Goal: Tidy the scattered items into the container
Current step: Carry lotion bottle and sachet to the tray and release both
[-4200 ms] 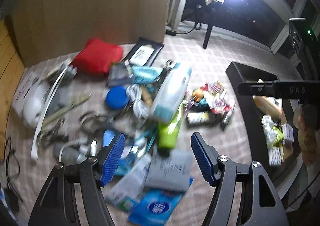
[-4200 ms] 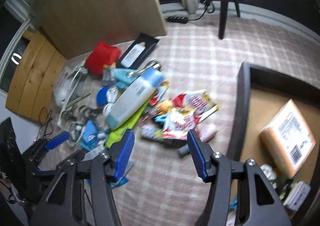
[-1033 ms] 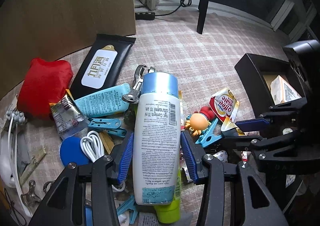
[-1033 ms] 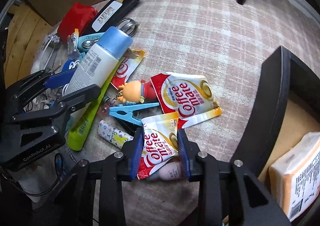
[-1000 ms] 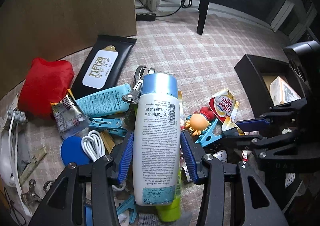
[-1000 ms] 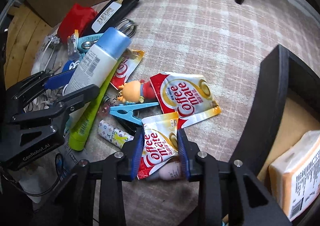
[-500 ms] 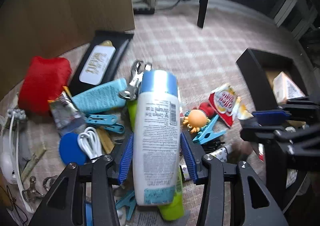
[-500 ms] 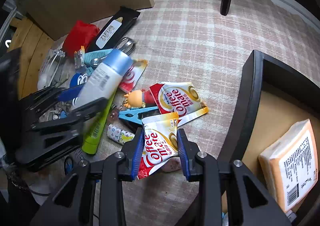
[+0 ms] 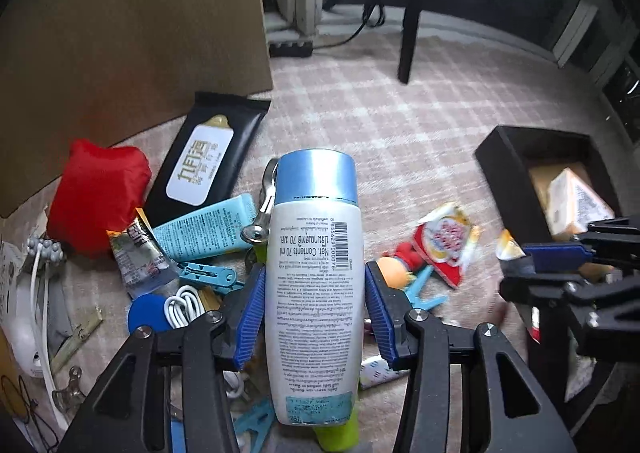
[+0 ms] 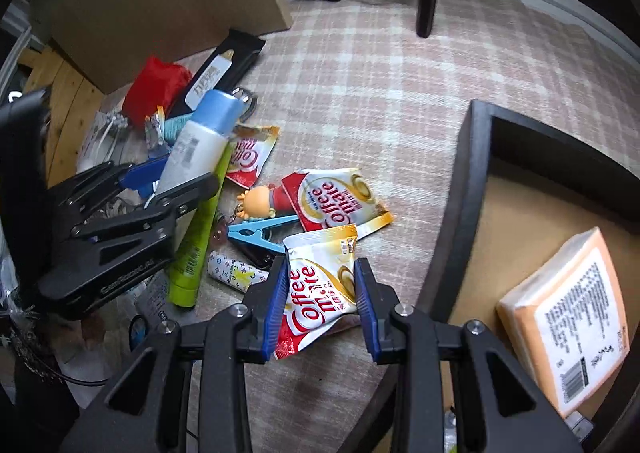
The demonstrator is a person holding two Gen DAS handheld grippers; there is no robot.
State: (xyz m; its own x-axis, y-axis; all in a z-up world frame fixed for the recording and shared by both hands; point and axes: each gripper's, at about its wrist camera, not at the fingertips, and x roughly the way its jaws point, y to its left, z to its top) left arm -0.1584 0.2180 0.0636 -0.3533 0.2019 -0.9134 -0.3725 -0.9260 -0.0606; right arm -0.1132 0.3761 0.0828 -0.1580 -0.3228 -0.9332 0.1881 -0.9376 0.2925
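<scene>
Basically both tongs are loaded: the left tongs are clamped on the white lotion bottle and the right tongs pinch a Coffee-mate sachet, both held above the floor clutter, so next I'd guess is carrying them over the rim of the black container and letting go. Only the right wrist view shows the container's brown bottom and the orange packet lying in it, while the left view shows the red pouch and black wipes pack better

A pink plaid carpet covers the floor; a brown board leans at ten o'clock, a dark furniture leg at one o'clock
</scene>
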